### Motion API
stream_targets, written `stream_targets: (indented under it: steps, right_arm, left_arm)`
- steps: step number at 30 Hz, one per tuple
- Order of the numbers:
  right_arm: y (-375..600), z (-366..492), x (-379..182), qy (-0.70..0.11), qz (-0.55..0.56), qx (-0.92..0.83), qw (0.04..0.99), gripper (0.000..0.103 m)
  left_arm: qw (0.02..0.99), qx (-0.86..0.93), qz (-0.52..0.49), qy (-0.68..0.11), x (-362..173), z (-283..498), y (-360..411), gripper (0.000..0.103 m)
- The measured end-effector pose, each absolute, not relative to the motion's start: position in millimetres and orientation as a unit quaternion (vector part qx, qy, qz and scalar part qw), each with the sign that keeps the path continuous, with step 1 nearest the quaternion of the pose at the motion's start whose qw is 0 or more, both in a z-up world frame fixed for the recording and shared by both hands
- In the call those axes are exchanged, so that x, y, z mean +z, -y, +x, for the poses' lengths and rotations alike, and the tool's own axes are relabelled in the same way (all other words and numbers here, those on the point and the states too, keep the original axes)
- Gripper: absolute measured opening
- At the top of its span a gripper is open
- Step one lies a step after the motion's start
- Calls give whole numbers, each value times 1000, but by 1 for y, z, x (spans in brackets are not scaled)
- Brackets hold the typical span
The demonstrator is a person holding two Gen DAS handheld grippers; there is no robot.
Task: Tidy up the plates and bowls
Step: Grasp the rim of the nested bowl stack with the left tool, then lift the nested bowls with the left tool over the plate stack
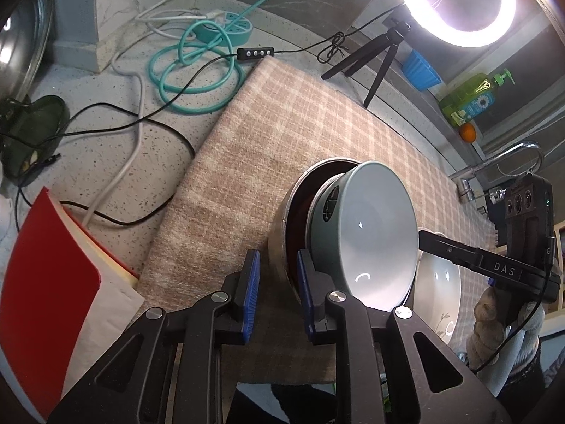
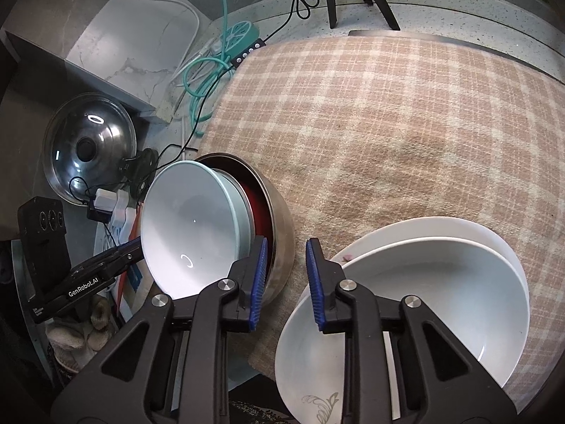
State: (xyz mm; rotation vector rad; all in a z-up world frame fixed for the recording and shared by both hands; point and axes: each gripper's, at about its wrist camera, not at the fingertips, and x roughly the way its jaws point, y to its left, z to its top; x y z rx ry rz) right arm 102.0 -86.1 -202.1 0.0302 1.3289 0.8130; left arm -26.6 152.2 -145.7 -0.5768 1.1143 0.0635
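Stack of three nested bowls, lying on the checked cloth (image 2: 388, 123) towards its near left part: steel bowl (image 2: 282, 226) outermost, red bowl (image 2: 256, 201) inside it, and grey-green bowl (image 2: 190, 226) with a pale interior innermost. The stack appeared tipped in both views, its mouth turned towards the left gripper in the right wrist view.

Left gripper (image 1: 278, 258): blue pads set close together, straddling the steel bowl's wall, one pad outside and one within the rim. It could not be told whether the pads pressed on the metal.

Right gripper (image 2: 286, 243): pads likewise close-set astride the opposite side of the same wall, a sliver of cloth showing beside the outer pad; grip could not be told.

White bowl (image 2: 423, 300) with a plant motif sat in a white plate (image 2: 459, 226), just beside the stack on the cloth.

Beyond the cloth, on the speckled worktop (image 1: 106, 162): coiled teal cable (image 1: 197, 70), pot lid (image 2: 88, 141), red book (image 1: 46, 275), lit ring lamp (image 1: 455, 3) on a tripod.
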Motion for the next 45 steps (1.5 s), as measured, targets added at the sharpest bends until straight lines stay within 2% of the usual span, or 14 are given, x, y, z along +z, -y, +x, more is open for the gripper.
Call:
stream_targets:
  steps: [8, 10, 23, 45]
  right_arm:
    - [77, 100, -209, -606, 12, 374, 702, 11]
    - [75, 99, -209, -603, 6, 373, 705, 11]
    - [78, 96, -200, -600, 5, 370, 709, 11]
    - [160, 89, -135, -562, 62, 344, 750, 11]
  left_arm:
    - [801, 20, -291, -524, -155, -21, -153, 12]
    - [800, 18, -290, -525, -156, -20, -151, 10]
    - [803, 20, -282, -525, -152, -19, -149, 9]
    - [841, -46, -225, -490, -81, -2, -95, 10]
